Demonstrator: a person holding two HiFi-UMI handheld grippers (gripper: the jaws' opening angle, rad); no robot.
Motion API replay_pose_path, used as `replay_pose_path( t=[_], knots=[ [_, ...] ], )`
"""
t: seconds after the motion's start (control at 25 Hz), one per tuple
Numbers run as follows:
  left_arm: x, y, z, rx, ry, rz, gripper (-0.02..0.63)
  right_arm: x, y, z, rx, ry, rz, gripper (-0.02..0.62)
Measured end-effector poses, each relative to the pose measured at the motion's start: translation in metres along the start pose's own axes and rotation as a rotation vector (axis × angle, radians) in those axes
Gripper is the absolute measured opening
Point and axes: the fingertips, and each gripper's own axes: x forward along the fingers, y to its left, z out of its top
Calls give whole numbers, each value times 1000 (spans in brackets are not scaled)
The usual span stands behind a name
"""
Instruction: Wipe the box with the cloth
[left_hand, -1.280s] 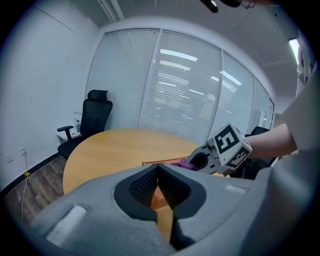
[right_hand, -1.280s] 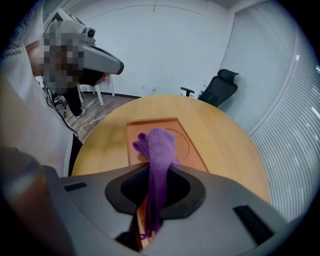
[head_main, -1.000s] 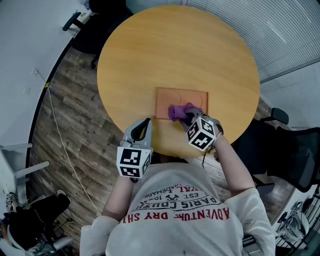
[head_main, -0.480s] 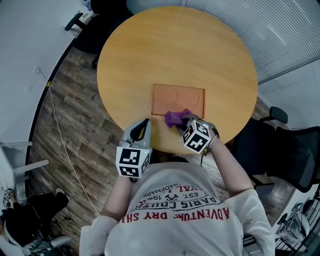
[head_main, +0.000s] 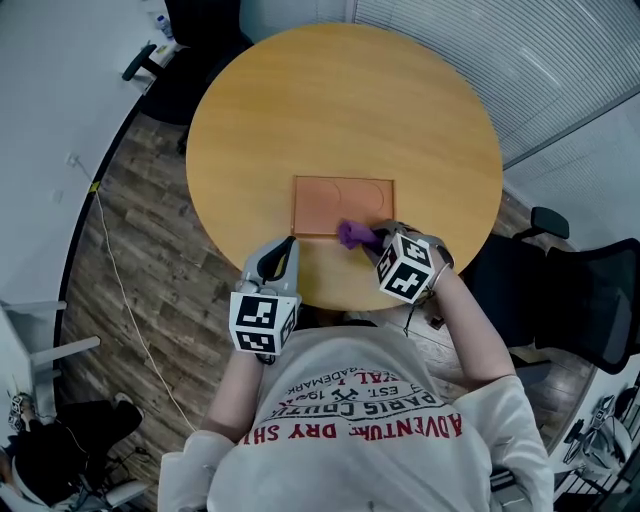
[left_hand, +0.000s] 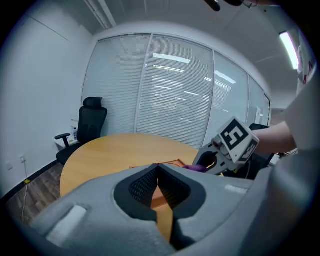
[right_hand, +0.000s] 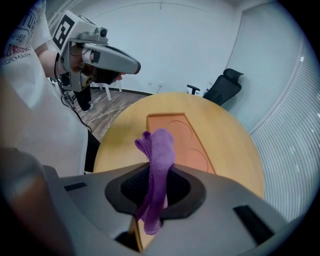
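Note:
A flat orange box (head_main: 343, 200) with two round outlines on its top lies on the round wooden table (head_main: 340, 110). My right gripper (head_main: 373, 240) is shut on a purple cloth (head_main: 354, 235), which sits at the box's near edge, right of centre. In the right gripper view the cloth (right_hand: 159, 149) stands up between the pads (right_hand: 131, 187), with the box (right_hand: 175, 135) beyond it. My left gripper (head_main: 286, 250) hangs over the table's near edge, left of the box, shut on nothing; its jaws (left_hand: 159, 169) meet. The right gripper (left_hand: 227, 150) shows in the left gripper view.
Black office chairs stand at the right (head_main: 575, 290) and far left (head_main: 190, 40) of the table. A cable (head_main: 118, 270) runs across the wooden floor at the left. Window blinds (head_main: 480, 50) line the far right wall.
My right gripper drew the cloth back from the box's top to its near edge, then slid it rightward along that edge. The left gripper has stayed where it was.

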Motion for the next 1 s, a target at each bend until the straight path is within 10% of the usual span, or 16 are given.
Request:
replay_pose_path(
  t=[0.4,1.0],
  knots=[
    [7,5,6,2,2,15,9,-7,-93,-9,-30,2,-232,69],
    [30,22,12,-1,20,18,9,42,-105,-25,0,1,-201,69]
  ],
)
